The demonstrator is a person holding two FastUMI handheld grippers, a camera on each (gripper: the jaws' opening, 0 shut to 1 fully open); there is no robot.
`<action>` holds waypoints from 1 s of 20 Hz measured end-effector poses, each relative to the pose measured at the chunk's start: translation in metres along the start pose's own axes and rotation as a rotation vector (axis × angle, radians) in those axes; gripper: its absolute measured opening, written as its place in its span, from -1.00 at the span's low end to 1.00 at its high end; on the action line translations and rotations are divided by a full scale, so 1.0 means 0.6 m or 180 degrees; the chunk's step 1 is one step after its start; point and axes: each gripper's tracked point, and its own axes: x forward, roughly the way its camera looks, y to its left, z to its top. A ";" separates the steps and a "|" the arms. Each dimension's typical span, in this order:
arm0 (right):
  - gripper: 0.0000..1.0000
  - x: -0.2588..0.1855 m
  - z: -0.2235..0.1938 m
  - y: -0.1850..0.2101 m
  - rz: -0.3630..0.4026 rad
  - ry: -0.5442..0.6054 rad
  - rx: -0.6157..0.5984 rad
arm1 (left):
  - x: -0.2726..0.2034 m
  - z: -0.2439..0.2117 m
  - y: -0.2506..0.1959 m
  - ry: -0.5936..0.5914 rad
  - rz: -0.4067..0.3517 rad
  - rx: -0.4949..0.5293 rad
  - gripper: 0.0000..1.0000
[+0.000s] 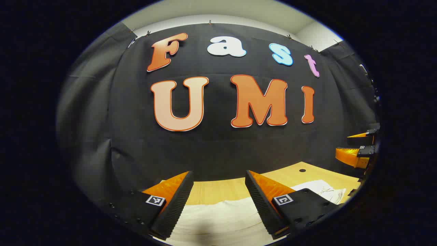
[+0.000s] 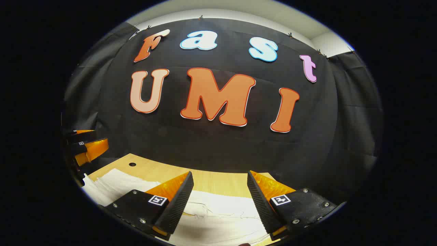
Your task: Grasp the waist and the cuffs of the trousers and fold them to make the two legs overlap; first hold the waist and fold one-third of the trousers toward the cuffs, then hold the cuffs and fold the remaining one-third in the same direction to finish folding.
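White trousers (image 1: 218, 218) lie flat on the wooden table (image 1: 222, 189), reaching right to a crumpled end (image 1: 324, 189). My left gripper (image 1: 219, 177) hovers above them, open, with nothing between its fingers. In the right gripper view the same trousers (image 2: 218, 212) spread below my right gripper (image 2: 220, 177), which is also open and holds nothing; a seam or hem shows at the cloth's middle. The right gripper (image 1: 360, 147) appears at the far right edge of the left gripper view, and the left gripper (image 2: 85, 145) at the far left edge of the right gripper view.
The black cloth wall rises right behind the table's far edge. A small round hole (image 1: 302, 170) is in the tabletop near the back, also seen as the hole (image 2: 132, 164) in the right gripper view.
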 end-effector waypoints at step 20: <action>0.96 0.067 -0.092 -0.072 0.0306 0.0382 0.0175 | 0.012 -0.010 -0.049 0.0208 0.0433 -0.0072 0.98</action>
